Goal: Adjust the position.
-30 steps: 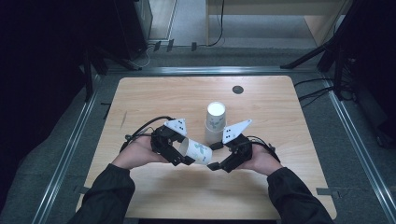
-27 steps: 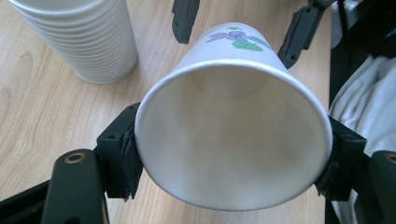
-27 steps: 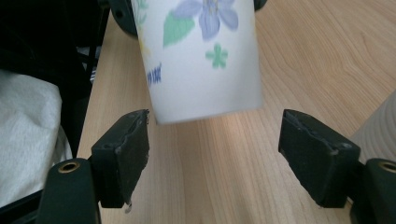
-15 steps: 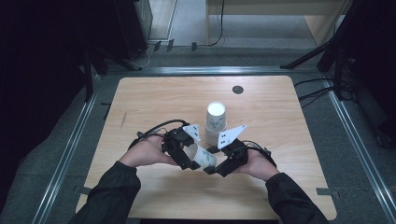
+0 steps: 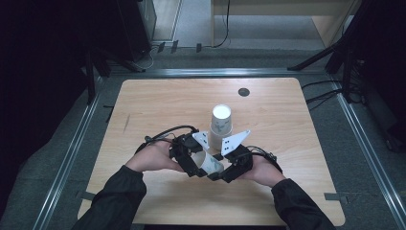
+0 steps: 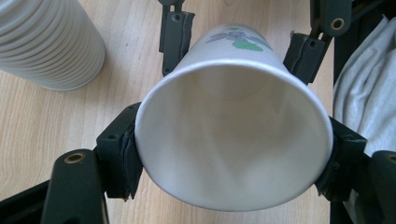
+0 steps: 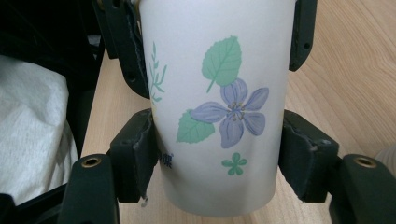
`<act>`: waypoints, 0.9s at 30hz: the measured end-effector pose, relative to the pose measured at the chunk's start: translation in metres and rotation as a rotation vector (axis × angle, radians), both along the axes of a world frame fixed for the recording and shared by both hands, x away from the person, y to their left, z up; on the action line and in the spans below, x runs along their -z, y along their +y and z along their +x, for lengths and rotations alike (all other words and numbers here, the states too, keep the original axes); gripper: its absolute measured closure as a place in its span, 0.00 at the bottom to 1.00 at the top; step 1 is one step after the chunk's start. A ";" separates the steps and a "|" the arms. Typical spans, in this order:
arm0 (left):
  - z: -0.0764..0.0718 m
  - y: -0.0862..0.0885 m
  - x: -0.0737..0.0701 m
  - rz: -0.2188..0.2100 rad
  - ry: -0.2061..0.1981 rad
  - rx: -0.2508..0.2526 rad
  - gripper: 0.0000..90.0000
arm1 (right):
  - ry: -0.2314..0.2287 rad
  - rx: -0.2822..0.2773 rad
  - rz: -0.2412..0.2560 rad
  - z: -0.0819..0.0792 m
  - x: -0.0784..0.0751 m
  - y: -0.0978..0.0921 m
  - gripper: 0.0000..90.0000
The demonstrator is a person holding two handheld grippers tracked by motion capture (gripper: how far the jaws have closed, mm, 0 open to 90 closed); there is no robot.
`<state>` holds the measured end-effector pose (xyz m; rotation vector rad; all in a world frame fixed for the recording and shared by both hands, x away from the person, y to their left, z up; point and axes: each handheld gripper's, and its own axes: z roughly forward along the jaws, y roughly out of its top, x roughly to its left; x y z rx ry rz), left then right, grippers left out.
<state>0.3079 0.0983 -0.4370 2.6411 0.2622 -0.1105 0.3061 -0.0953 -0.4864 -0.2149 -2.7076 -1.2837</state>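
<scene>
In the high view, the left gripper point(image 5: 197, 164) sat just left of the frame's centre, low on the wooden table point(image 5: 158, 108), with the person's left hand point(image 5: 153, 157) wrapped around it and a dark sleeve running off toward the bottom edge. Its jaws pinched a paper cup point(image 5: 211, 164) that lay on its side between the two tools, a little below the middle of the frame. In the left gripper view the cup's open mouth point(image 6: 233, 135) faced the camera at the centre of the frame, and the gripper's two black pads pressed against the rim from the lower left and lower right. A ribbed stack of cups point(image 6: 49, 42) stood in the upper left of that view.

Right of the cup in the high view, the right gripper point(image 5: 225, 170) met it from the other side, held by the right hand point(image 5: 265, 170). In the right gripper view the cup's wall, printed with a purple flower point(image 7: 231, 114) and green leaves, stood at the centre of the frame, and the right gripper's jaws were closed on it near the base, one pad at each side. The left gripper's jaws showed farther up the cup, in the upper part of that frame.

Just above the two grippers in the high view, near the frame's centre, the stack of cups point(image 5: 220, 123) stood upright. A small dark disc point(image 5: 243, 92) lay on the table farther up and to the right.
</scene>
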 end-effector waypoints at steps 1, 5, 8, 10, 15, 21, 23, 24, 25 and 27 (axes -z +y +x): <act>0.000 0.001 0.000 -0.004 -0.002 0.001 0.26 | -0.005 0.000 0.003 0.000 0.000 0.000 0.38; 0.001 0.001 0.000 -0.019 -0.014 -0.012 0.22 | -0.009 0.004 0.014 0.001 -0.002 -0.002 0.38; 0.002 0.003 -0.002 -0.056 0.011 -0.018 0.14 | -0.016 0.012 0.025 0.002 -0.004 -0.005 0.38; 0.003 0.006 -0.002 -0.084 0.013 -0.028 0.14 | -0.017 0.016 0.032 0.002 -0.006 -0.007 0.38; 0.005 0.017 -0.003 -0.160 0.011 -0.049 0.15 | -0.017 0.032 0.054 0.004 -0.009 -0.012 0.38; 0.005 0.027 -0.006 -0.229 -0.005 -0.098 0.15 | -0.008 0.051 0.077 0.006 -0.012 -0.018 0.38; 0.005 0.030 -0.005 -0.246 0.000 -0.104 0.15 | -0.007 0.052 0.077 0.006 -0.012 -0.018 0.38; 0.004 0.030 -0.004 -0.247 0.000 -0.110 0.15 | -0.008 0.056 0.077 0.006 -0.013 -0.019 0.38; 0.004 0.031 -0.004 -0.258 0.001 -0.111 0.15 | -0.007 0.056 0.077 0.006 -0.013 -0.019 0.38; 0.004 0.034 -0.004 -0.283 0.013 -0.117 0.15 | -0.005 0.059 0.082 0.006 -0.014 -0.020 0.38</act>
